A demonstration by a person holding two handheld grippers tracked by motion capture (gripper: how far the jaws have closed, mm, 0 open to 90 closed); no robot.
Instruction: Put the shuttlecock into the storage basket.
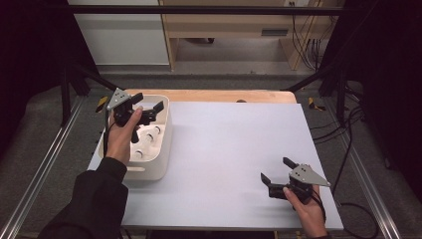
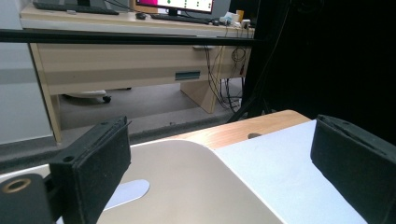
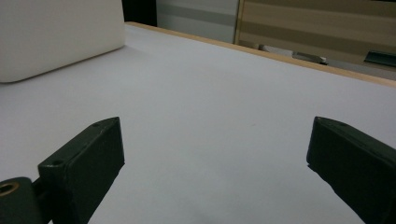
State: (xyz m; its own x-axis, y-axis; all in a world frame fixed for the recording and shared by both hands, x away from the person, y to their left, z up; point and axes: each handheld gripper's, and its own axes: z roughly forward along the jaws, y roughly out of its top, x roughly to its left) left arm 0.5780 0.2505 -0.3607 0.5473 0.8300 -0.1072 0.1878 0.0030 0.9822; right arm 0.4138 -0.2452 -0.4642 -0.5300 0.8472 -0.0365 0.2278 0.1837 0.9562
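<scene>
A white bin (image 1: 158,160) stands at the table's left side, and small white cylindrical items (image 1: 148,134) lie inside it. My left gripper (image 1: 148,102) hovers over the bin's far end, open and empty. In the left gripper view its jaws stand wide apart (image 2: 224,158) above the bin's rim (image 2: 187,177). My right gripper (image 1: 275,169) is low over the white sheet (image 1: 234,144) near the front right, open with nothing between its jaws (image 3: 215,158). The bin's side (image 3: 56,37) shows far off in the right gripper view.
The white sheet covers a wooden tabletop whose bare edge (image 1: 214,95) runs along the far side. Black frame bars and metal rails (image 1: 45,164) flank the table. Cables (image 1: 348,149) hang at the right. A desk (image 2: 140,65) stands beyond.
</scene>
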